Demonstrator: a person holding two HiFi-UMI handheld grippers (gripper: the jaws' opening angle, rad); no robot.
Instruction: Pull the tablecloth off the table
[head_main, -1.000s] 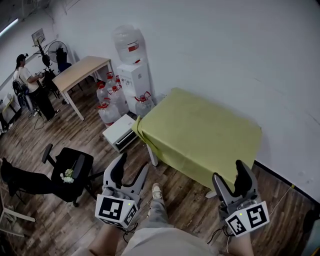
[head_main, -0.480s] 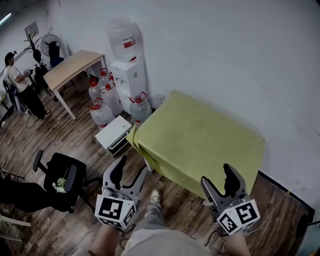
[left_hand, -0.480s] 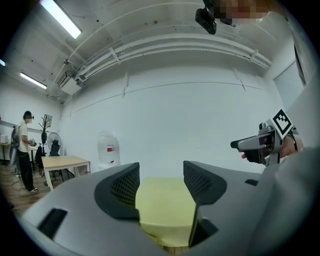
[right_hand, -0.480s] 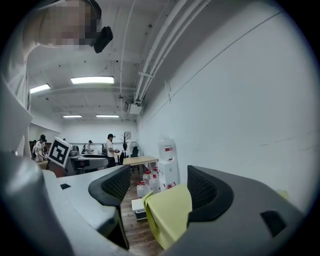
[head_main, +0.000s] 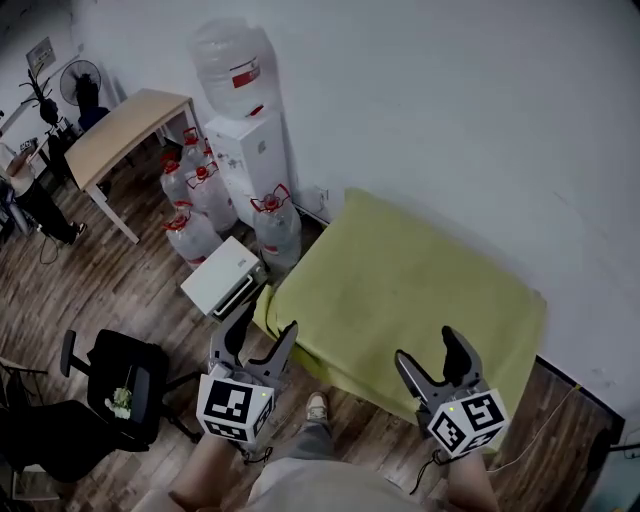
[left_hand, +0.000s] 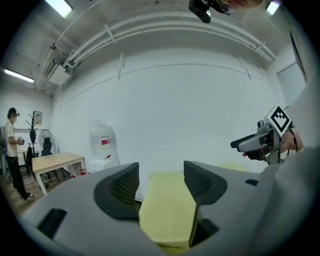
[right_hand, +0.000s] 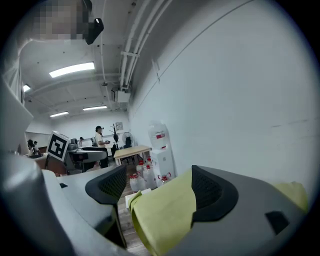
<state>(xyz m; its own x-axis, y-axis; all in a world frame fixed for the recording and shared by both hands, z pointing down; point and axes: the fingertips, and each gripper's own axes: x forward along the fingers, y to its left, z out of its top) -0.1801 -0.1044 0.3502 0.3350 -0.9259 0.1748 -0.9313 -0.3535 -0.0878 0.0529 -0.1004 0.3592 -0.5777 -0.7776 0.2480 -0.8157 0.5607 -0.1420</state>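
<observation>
Left gripper (head_main: 265, 325), jaws wide apart

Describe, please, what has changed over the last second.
The left gripper and right gripper have moved forward toward the tablecloth and its near edge; the right jaws are opening, with nothing between them. The tablecloth stays spread flat, ungripped.

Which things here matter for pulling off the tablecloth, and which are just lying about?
For the job: green tablecloth; left gripper, open; right gripper, jaws opening, nothing between them.
Lying about: water dispenser; water jugs; wooden desk; office chair; white box on the floor.
</observation>
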